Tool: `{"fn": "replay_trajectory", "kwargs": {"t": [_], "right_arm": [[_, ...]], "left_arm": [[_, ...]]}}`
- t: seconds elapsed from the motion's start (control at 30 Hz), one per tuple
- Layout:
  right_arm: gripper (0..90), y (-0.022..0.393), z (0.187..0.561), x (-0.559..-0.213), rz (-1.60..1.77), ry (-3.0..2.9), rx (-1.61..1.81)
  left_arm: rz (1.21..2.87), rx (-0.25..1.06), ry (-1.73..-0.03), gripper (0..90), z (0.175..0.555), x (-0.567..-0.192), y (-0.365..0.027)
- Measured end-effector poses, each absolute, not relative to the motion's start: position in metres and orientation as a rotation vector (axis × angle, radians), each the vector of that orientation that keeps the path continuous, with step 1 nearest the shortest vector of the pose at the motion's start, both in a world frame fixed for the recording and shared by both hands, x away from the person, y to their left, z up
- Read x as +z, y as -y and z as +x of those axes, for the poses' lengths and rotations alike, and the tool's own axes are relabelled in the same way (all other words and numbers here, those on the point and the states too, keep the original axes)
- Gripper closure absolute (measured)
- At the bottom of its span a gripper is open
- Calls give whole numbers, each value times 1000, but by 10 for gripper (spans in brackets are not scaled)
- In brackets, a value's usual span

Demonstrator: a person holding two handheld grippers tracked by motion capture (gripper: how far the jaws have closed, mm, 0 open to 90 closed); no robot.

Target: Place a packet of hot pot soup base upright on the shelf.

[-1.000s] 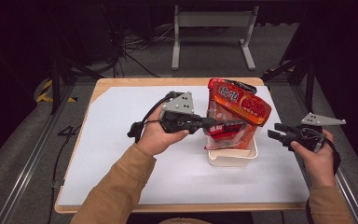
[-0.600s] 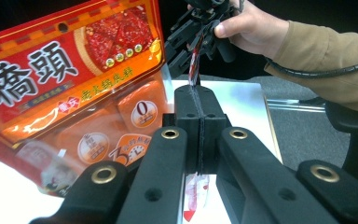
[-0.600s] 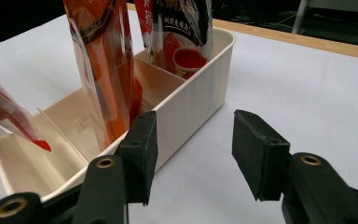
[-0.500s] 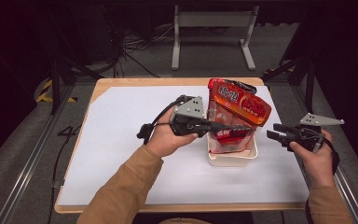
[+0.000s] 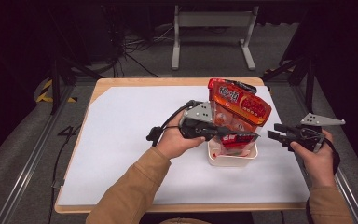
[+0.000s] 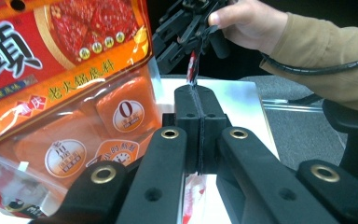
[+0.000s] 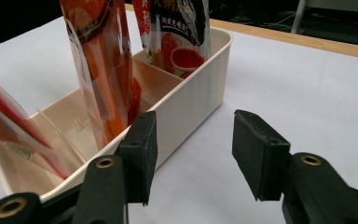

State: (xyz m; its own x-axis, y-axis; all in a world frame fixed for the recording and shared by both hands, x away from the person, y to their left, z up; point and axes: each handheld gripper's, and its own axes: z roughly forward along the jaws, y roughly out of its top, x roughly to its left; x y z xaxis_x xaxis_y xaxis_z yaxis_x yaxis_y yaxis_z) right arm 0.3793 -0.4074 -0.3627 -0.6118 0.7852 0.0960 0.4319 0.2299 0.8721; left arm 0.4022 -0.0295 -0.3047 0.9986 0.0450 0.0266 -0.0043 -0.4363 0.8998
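- Sleeve and left hand (image 5: 175, 140) come first, nearest the worktop's front edge. Since a second ago this hand has slid toward 3 o'clock and sunk a little, so it now sits tight against the white bin (image 5: 233, 161).
- Left gripper (image 5: 255, 136) has its jaws clenched on the thin edge of a red-and-white sachet (image 6: 192, 70). In the left gripper view the film runs straight through the closed pads and pokes out above them. The grip looks the same as before; only the hand has travelled.
- That sachet (image 5: 237, 139) now hangs over the bin's near compartment, low between the walls. I judge this to be the lowering step, with the release yet to come.
- Right gripper (image 5: 271, 133) waits at 3 o'clock of the bin, just beside it and not touching. Its place matches the two earlier pictures. Its jaws stand released and half spread, with nothing between them, as the right gripper view (image 7: 193, 144) confirms.
- Bin dividers show in the right gripper view (image 7: 200, 93), with packets already standing upright in the compartments.
- Large orange-red bag (image 5: 237, 105) stands at the bin's 12 o'clock end, leaning toward 1 o'clock and looming over the left jaws (image 6: 65, 93). It has not shifted.
- Likely need next: ease the sachet deeper, then open, without nudging that tall bag.
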Motion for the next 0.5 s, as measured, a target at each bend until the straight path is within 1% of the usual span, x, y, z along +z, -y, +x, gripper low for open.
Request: {"fn": "replay_trajectory", "kwargs": {"t": [0.5], "right_arm": [[502,408,380,-363,1131,-2146,1338]], "left_arm": [[2045,0,-95,892,413,-328,33]]}}
